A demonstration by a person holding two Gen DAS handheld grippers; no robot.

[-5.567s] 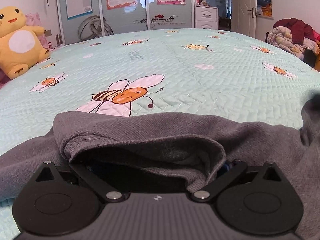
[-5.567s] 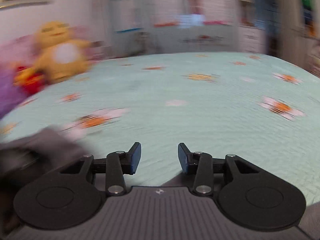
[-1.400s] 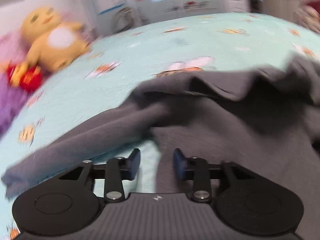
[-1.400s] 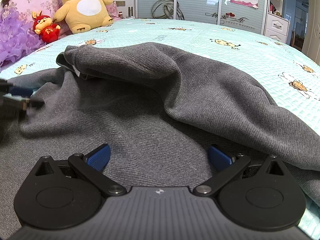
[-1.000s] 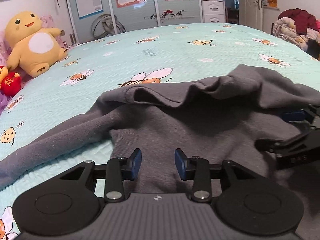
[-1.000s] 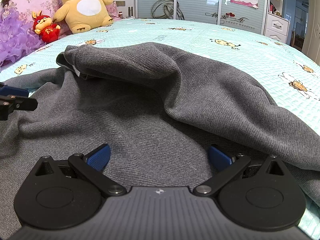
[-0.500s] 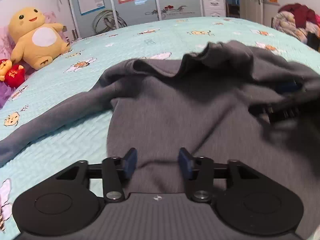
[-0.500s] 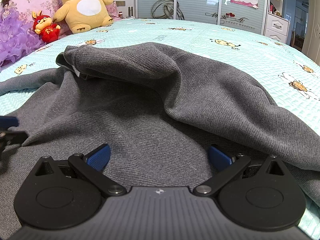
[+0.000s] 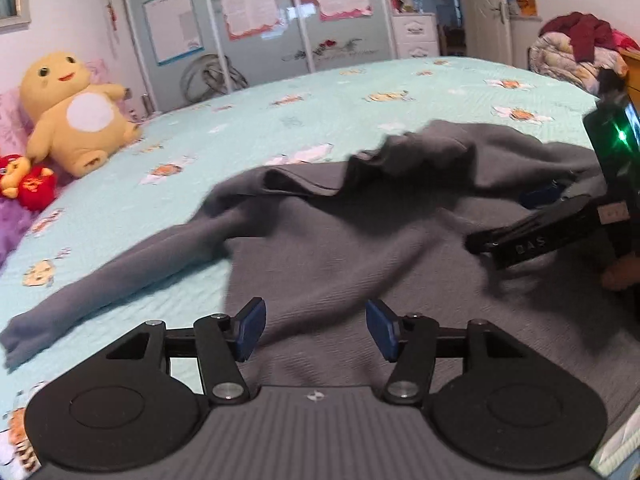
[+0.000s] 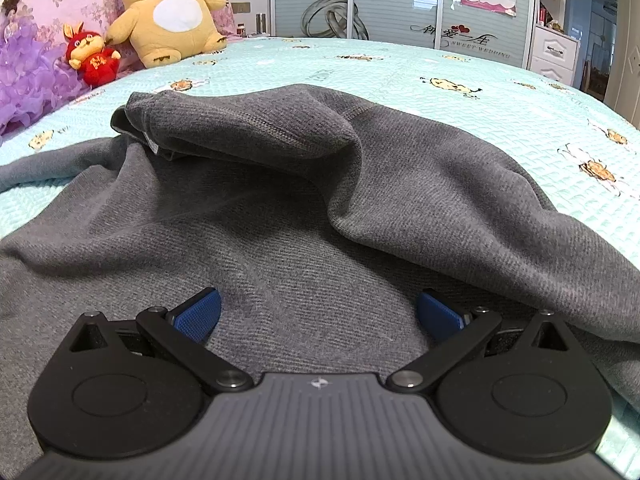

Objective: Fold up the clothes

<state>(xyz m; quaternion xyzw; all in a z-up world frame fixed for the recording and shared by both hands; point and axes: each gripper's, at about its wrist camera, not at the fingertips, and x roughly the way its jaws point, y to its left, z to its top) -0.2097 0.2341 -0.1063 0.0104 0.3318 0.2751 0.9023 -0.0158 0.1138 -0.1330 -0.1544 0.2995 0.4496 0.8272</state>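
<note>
A grey sweater [image 9: 360,248] lies rumpled on the mint bedspread [image 9: 280,120], one sleeve [image 9: 100,280] stretched out to the left. My left gripper [image 9: 316,330] hovers open over the sweater's near left edge, nothing between its blue pads. My right gripper [image 10: 318,314] stands wide open low over the sweater's body [image 10: 280,240], with a thick fold [image 10: 260,120] heaped ahead of it. The right gripper [image 9: 508,220] also shows at the right of the left wrist view, beside the raised fold.
A yellow plush toy [image 10: 168,12], a small red plush [image 10: 94,60] and a purple frilly cushion [image 10: 28,76] sit at the head of the bed. Wardrobe doors [image 9: 260,20] stand behind. A pile of clothes [image 9: 576,48] lies off the bed's right side.
My left gripper's jaws have spread wider and its view has risen and tilted slightly. The right gripper has stayed still and wide open. The left fingertip has left the right wrist view.
</note>
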